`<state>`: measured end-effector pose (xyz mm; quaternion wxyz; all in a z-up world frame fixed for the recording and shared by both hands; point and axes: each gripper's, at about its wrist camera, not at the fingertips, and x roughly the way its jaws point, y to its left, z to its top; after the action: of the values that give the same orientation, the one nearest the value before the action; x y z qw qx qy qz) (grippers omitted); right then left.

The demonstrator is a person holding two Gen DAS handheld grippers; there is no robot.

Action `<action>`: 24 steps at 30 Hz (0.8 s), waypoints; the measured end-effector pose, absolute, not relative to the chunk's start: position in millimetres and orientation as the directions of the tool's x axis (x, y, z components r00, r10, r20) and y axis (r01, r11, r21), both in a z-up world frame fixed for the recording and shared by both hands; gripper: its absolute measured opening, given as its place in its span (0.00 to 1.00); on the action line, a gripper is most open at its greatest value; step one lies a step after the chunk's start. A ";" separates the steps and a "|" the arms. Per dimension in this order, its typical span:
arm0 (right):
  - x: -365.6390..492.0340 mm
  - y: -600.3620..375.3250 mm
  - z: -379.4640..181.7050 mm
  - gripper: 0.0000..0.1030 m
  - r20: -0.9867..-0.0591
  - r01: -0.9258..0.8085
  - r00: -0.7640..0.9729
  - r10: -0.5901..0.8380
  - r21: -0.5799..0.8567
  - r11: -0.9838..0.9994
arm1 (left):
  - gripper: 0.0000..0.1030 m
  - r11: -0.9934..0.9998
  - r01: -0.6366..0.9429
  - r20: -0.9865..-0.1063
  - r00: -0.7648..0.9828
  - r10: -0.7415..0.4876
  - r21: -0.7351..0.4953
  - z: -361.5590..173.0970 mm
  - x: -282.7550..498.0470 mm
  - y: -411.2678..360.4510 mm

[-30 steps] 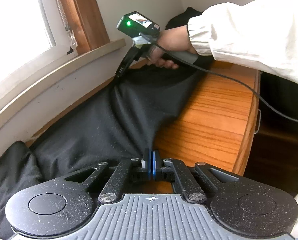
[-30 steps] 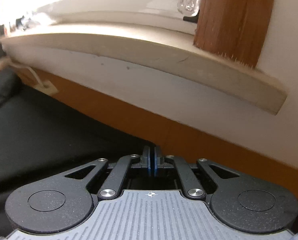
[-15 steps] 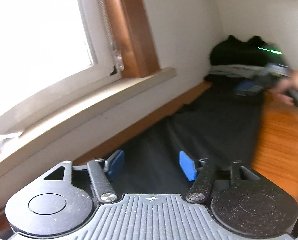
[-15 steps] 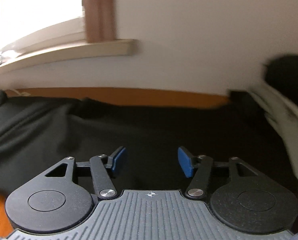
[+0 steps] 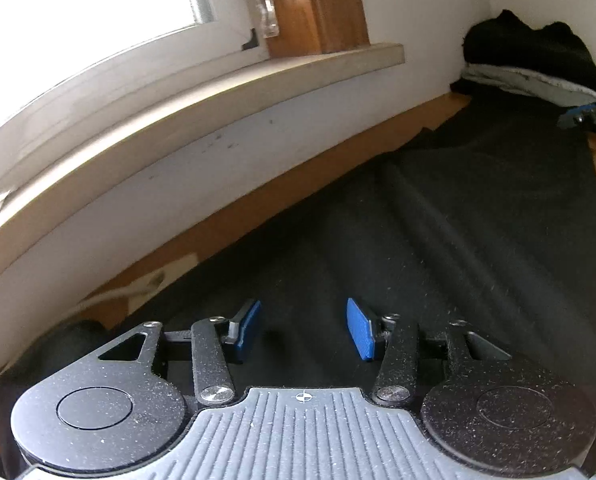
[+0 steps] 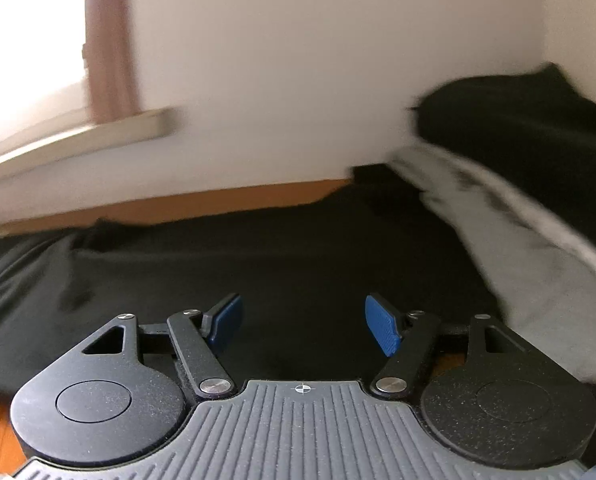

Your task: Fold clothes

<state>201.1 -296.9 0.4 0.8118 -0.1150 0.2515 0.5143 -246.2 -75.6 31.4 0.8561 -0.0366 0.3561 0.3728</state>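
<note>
A black garment (image 5: 438, 232) lies spread along the wooden tabletop (image 5: 257, 216) under the window wall. My left gripper (image 5: 304, 330) hovers over its near part, blue pads apart and closing, with no cloth pinched between them. The right gripper (image 6: 304, 328) hangs over the same black garment (image 6: 257, 280) farther along, its jaws opening and empty. The right gripper's tip (image 5: 590, 114) shows at the far right edge of the left wrist view, above the cloth.
A pile of black and grey clothes (image 5: 530, 64) sits in the far corner, seen close as grey fabric (image 6: 518, 240) on the right. A windowsill (image 5: 177, 100) juts over the table's back edge. A white cable (image 5: 109, 296) lies by the wall.
Both grippers were shut on the black cloth's edge a second ago; both have let go and opened. The left swung toward the window wall; the right swept along the cloth toward the corner pile.
</note>
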 end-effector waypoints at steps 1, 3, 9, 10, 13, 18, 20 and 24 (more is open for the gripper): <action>204.2 -303.0 0.0 0.65 -0.527 -0.879 0.360 0.770 0.085 0.469 | 0.50 0.717 -0.669 -0.637 0.471 0.611 0.194 30.9 -253.4 -76.8; 208.5 -314.8 -2.8 0.65 -0.535 -0.854 0.385 0.752 0.102 0.510 | 0.50 0.711 -0.684 -0.641 0.473 0.604 0.165 31.4 -270.7 -77.4; 219.2 -330.6 -16.7 0.66 -0.567 -0.804 0.415 0.712 0.138 0.578 | 0.52 0.698 -0.699 -0.641 0.465 0.611 0.158 34.0 -301.0 -81.0; 222.6 -327.8 -17.4 0.66 -0.563 -0.801 0.407 0.719 0.158 0.577 | 0.52 0.697 -0.700 -0.640 0.465 0.611 0.157 34.2 -302.3 -81.3; 227.9 -315.0 -17.4 0.65 -0.559 -0.803 0.376 0.739 0.201 0.560 | 0.53 0.693 -0.701 -0.636 0.459 0.620 0.170 34.1 -300.4 -82.7; 226.5 -287.4 -15.3 0.06 -0.580 -0.839 0.369 0.726 0.128 0.529 | 0.54 0.687 -0.711 -0.638 0.462 0.616 0.149 34.0 -304.4 -81.8; 225.1 -282.3 -11.2 0.05 -0.571 -0.848 0.392 0.721 0.080 0.524 | 0.57 0.674 -0.724 -0.639 0.449 0.624 0.149 33.5 -304.8 -81.7; 215.0 -307.2 24.9 0.05 -0.426 -0.811 0.539 0.727 -0.028 0.585 | 0.61 0.674 -0.724 -0.639 0.450 0.623 0.148 32.4 -304.2 -82.2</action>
<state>215.0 -307.2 24.9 0.8701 -0.1115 0.1882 0.4417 -304.2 -82.2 32.4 0.8483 -0.0732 0.3425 0.3970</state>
